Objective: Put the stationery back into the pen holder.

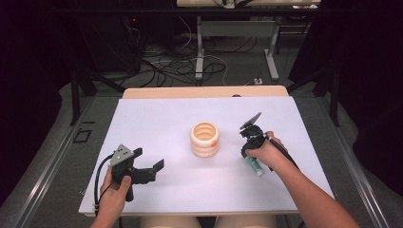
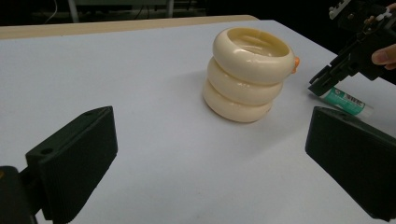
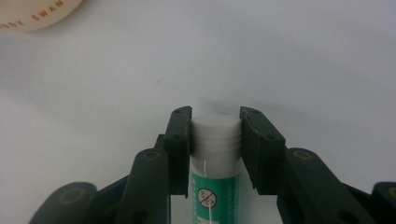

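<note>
Left claw [image 1: 151,171] sits at the near left of the white surface [image 1: 157,118], held by the left hand [image 1: 115,190]; jaws wide apart, nothing between them. In the left gripper view they frame the cream ringed holder [image 2: 246,74] farther off.

Right claw [image 3: 215,122] at the near right, pointing down at the surface, jaws clamped on the white cap end of a green-and-white tube [image 3: 215,179]. In the high view the tube [image 1: 254,165] lies on the surface under the right hand [image 1: 265,153], just right of the holder [image 1: 205,139] but apart from it.

Holder stands upright mid-surface, three stacked rings, open top, small orange mark on its right side.

Beyond the far edge: floor with loose cables [image 1: 166,64] and the legs of another table [image 1: 199,47]
</note>
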`<action>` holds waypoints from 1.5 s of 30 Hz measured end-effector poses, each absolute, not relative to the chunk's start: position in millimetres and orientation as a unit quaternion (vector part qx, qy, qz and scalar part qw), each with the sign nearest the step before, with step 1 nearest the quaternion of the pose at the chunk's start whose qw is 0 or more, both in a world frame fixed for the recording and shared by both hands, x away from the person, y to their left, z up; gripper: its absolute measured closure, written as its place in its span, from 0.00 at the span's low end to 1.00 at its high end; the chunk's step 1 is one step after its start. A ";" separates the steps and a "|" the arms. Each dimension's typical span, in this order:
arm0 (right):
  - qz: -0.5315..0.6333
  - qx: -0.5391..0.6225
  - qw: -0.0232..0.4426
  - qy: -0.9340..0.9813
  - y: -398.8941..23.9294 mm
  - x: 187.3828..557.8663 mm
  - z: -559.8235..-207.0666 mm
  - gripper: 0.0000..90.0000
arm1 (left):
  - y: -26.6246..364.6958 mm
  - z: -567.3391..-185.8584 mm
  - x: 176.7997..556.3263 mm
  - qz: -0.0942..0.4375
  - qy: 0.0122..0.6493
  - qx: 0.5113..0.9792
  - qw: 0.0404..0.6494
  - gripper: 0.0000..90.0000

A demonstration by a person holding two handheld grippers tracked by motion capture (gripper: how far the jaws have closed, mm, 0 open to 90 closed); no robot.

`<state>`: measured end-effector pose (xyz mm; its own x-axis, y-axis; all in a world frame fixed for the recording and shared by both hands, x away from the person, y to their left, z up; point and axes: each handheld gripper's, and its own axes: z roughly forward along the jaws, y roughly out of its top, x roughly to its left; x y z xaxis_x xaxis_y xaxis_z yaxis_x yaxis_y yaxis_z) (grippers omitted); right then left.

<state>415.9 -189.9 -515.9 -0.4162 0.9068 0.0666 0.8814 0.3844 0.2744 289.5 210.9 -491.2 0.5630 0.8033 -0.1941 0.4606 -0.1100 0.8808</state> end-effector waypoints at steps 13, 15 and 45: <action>0.179 0.541 0.078 0.818 -191.2 417.4 -502.1 0.72 | 210.5 -490.9 289.0 0.162 0.439 0.725 0.505 0.04; 0.179 0.541 0.084 0.817 -191.2 417.4 -499.4 0.72 | 210.4 -490.9 288.8 0.162 0.438 0.726 0.505 0.04; 0.299 0.512 0.158 0.789 -193.8 416.9 -472.5 0.72 | 209.8 -490.3 288.5 0.165 0.435 0.722 0.512 0.04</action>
